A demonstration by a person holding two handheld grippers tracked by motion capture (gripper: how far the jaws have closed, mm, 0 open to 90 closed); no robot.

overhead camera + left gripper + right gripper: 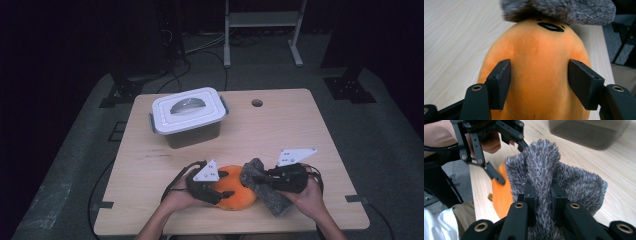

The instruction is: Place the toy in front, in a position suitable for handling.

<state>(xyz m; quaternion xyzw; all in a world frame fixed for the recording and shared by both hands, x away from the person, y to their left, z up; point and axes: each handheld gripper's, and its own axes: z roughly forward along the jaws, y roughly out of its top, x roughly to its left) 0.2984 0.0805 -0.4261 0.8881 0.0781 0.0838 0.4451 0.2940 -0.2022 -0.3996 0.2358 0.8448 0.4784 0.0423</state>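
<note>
An orange plush toy (239, 197) lies near the table's front edge. My left gripper (227, 184) straddles it from the left, and in the left gripper view its gripper (539, 82) has both pads pressed into the plush toy's (539, 50) sides. A grey fuzzy cloth (275, 202) lies against the toy's right side. My right gripper (256, 178) is shut on a raised fold of it. In the right gripper view the gripper (543, 197) pinches the cloth (544, 162), with the orange toy (501, 192) and the left gripper's fingers (495, 173) behind it.
A dark tub with a white lid (187, 112) stands at the back left of the wooden table (280, 130). A small round hole (257, 103) is in the tabletop near the far edge. The person's hands come in from the front edge.
</note>
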